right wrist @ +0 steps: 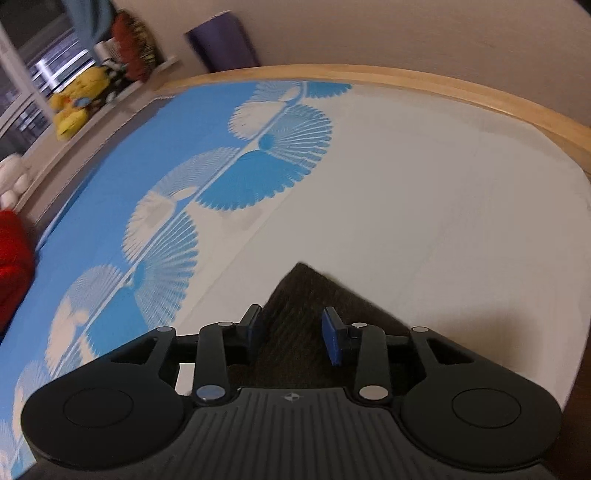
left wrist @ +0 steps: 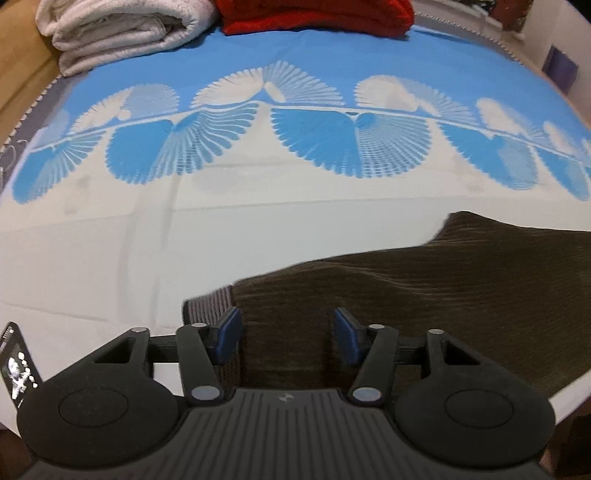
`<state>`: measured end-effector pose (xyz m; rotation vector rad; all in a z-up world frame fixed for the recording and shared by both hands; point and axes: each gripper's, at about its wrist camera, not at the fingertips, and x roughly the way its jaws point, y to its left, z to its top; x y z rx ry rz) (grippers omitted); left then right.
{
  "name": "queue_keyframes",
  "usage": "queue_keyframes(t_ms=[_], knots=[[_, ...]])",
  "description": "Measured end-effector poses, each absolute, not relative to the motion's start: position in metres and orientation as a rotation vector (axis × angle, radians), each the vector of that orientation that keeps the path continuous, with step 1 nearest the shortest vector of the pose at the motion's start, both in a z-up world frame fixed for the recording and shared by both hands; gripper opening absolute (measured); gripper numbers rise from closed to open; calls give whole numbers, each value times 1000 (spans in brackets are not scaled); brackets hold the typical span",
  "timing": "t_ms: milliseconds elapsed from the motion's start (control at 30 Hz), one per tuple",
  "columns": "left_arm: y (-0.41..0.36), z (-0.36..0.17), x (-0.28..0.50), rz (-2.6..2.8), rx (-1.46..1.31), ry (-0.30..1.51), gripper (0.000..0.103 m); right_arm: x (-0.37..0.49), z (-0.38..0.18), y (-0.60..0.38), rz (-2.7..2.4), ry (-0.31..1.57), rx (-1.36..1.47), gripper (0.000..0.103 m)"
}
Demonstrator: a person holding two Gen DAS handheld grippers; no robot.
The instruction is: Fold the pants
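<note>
Dark brown ribbed pants (left wrist: 424, 280) lie flat on the bed sheet, with the ribbed waistband (left wrist: 208, 304) at their left end. My left gripper (left wrist: 289, 334) hovers over that end, its blue pads (left wrist: 229, 332) apart and not pressing the cloth. In the right wrist view a pointed corner of the pants (right wrist: 299, 295) reaches out from under my right gripper (right wrist: 292, 334). Its pads (right wrist: 332, 341) also stand apart, with the cloth below the gap and nothing pinched.
The sheet (left wrist: 147, 240) is white near me and blue with fan patterns farther off. A folded white blanket (left wrist: 122, 29) and a red knit item (left wrist: 317, 14) lie at the far edge. A wooden bed frame (right wrist: 461, 86) borders the right. A phone (left wrist: 16, 363) lies at lower left.
</note>
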<state>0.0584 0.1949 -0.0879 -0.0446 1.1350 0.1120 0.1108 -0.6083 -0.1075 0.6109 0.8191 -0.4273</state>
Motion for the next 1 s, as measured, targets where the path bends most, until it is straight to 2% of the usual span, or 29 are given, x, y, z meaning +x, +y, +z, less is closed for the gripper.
queue_keyframes(t_ms=[100, 167, 233, 267, 400, 500, 767, 1000], knots=[[200, -94, 45, 81, -41, 1166, 41, 88, -96, -608, -394, 827, 584, 41], [207, -108, 36, 72, -27, 1216, 35, 74, -93, -608, -379, 837, 573, 47], [218, -135, 29, 95, 21, 1314, 19, 59, -95, -610, -362, 875, 568, 48], [220, -144, 26, 101, 60, 1337, 7, 53, -96, -612, -357, 891, 561, 48], [216, -134, 21, 105, 55, 1317, 9, 24, -102, -635, -428, 940, 523, 48], [197, -108, 19, 106, 115, 1235, 24, -3, -110, -662, -512, 961, 590, 50], [120, -48, 15, 14, 77, 1028, 39, -31, -147, -693, -529, 972, 963, 58], [53, -68, 11, -85, 216, 1040, 41, -8, -158, -677, -438, 1011, 1013, 66]])
